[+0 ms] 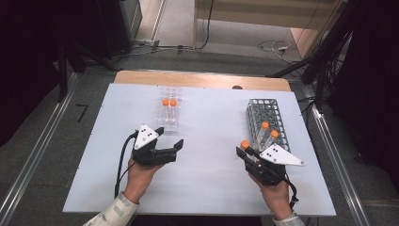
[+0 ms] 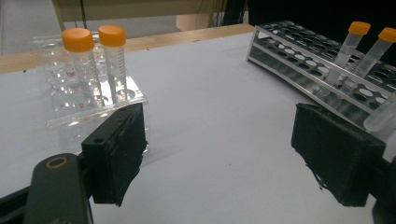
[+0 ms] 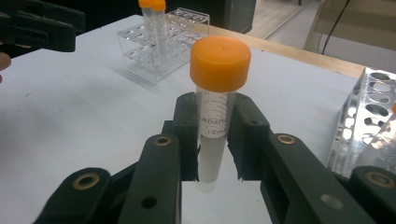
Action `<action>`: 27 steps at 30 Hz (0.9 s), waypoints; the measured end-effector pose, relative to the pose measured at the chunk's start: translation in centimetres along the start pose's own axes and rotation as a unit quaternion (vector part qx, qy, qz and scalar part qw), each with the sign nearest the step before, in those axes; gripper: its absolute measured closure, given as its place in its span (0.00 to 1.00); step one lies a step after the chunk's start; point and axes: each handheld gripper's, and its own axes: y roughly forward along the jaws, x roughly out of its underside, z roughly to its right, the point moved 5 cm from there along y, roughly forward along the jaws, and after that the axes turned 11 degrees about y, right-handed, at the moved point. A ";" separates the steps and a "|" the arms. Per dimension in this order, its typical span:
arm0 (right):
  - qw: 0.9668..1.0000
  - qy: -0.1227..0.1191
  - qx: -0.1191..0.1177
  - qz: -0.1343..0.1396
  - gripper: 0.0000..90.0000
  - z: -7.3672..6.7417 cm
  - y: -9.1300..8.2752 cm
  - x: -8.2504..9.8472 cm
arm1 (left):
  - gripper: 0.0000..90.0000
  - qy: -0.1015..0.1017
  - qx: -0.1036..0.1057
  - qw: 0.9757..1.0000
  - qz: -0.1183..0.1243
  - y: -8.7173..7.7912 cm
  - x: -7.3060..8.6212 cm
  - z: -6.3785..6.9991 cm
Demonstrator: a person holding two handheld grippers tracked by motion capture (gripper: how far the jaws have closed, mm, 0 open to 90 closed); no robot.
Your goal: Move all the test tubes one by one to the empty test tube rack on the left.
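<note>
White surface [image 1: 207,179], dim room. Right gripper [image 3: 212,140] clamps a light, slick plastic tube [image 3: 212,126] below its orange cap [image 3: 219,63]; left gripper [image 2: 219,163] hangs open, empty.

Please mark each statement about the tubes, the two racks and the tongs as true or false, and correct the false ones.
1. The right tongs are shut on a tube with an orange cap. True.
2. The left tongs hold a tube. False: their jaws stand open with nothing between them.
3. The clear plastic rack holds two orange-capped tubes. True.
4. The metal rack holds no tubes. False: two orange-capped tubes lean in it.
5. The held tube has no cap. False: its orange cap is on.
</note>
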 end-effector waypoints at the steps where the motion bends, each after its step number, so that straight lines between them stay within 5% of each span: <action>1: 1.000 0.000 -0.001 -0.003 0.80 -0.1 0.2 0.1 | 0.20 -0.001 0.001 1.000 0.002 0.0 0.0 0.1; 16: 0.999 -0.017 -0.020 -0.025 0.80 -2.1 2.7 0.8 | 0.23 0.017 0.030 0.999 0.010 0.4 -0.7 2.1; 27: 0.998 -0.029 -0.038 -0.043 0.80 -3.9 4.5 1.3 | 0.37 0.035 0.081 0.996 0.029 0.9 -1.8 4.3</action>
